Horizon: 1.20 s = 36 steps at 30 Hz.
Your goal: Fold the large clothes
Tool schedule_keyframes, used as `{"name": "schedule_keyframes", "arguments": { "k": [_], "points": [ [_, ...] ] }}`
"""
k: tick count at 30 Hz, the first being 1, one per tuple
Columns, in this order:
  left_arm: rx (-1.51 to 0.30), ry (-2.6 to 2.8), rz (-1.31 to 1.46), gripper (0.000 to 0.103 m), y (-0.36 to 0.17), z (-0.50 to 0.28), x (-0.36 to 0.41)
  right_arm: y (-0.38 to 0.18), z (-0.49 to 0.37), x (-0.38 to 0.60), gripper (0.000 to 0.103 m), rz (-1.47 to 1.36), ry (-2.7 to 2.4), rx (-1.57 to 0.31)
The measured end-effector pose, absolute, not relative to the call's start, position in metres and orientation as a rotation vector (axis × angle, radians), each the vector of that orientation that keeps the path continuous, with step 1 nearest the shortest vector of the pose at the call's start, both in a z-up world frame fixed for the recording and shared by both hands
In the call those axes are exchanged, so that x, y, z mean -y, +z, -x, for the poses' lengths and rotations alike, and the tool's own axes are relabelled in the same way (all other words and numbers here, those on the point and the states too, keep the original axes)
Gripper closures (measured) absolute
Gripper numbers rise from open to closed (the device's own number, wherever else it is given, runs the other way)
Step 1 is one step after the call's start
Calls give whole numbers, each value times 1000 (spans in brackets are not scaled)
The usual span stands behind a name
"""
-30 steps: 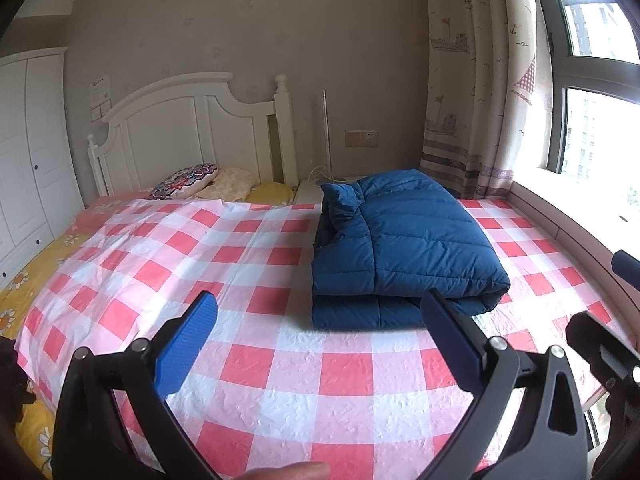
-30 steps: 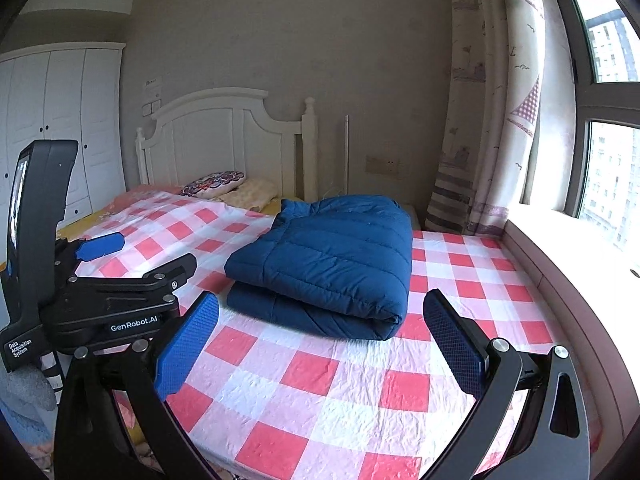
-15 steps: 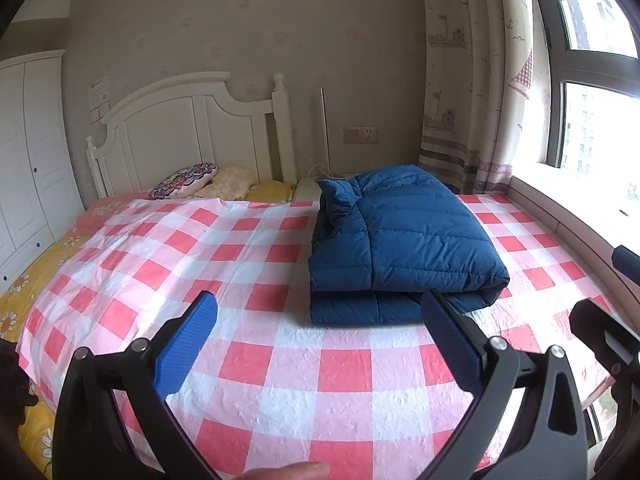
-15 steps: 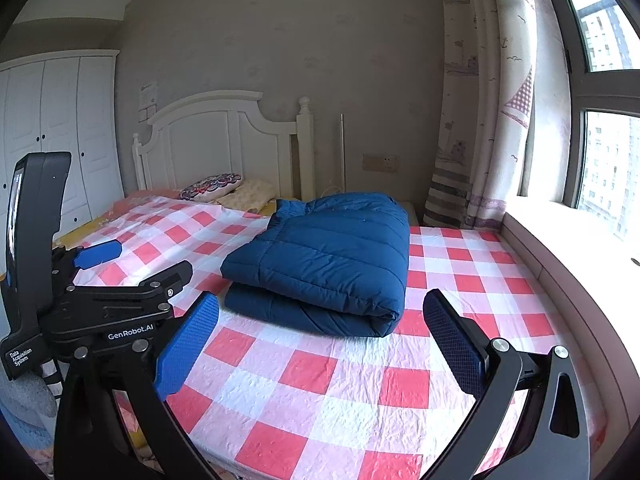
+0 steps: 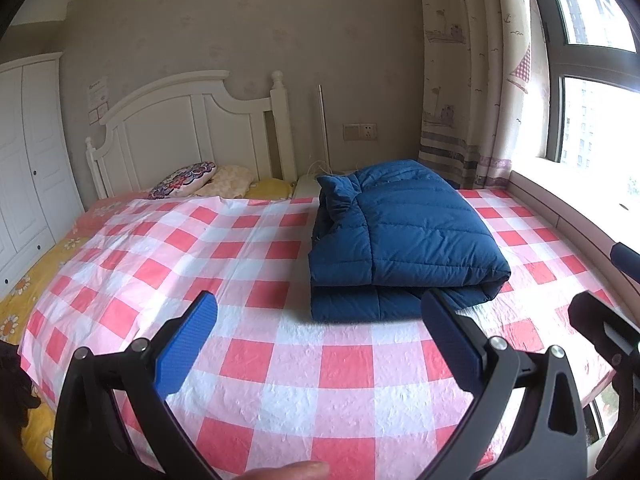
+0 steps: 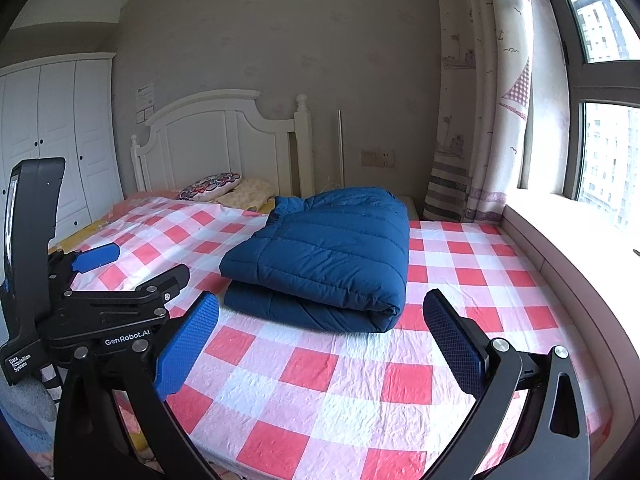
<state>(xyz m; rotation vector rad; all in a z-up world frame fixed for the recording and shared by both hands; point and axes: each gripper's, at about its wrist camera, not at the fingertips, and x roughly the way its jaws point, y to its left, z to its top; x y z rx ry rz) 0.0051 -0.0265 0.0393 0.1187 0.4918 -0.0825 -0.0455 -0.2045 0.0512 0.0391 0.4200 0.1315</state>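
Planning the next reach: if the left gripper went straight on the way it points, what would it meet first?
Probably the folded blue jacket lying on the checked sheet. The open left gripper points toward its near folded edge; depth is uncertain, so it might touch the sheet first.

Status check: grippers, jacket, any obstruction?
Left gripper open, empty. Right gripper open, empty. Blue puffer jacket folded, lying on checkered sheet, untouched. Nothing between grippers and jacket.

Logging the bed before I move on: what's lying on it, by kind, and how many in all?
Folded blue puffer jacket: 1
Pink-and-white checked cover: 1
Pillows at the headboard: 2, a patterned one and a pale yellow one
Total: 4
Both tongs, left and right, are open and hold nothing.
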Motion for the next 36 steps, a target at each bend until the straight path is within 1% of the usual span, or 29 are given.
{"name": "schedule_keyframes", "arguments": {
  "k": [15,36],
  "points": [
    [-475,-81,-129,2,46,-1,25,51,47,202,5,-57,132,-418],
    [-412,-64,-121,2,70,16,12,71,62,191,5,-56,146,-374]
  ]
}}
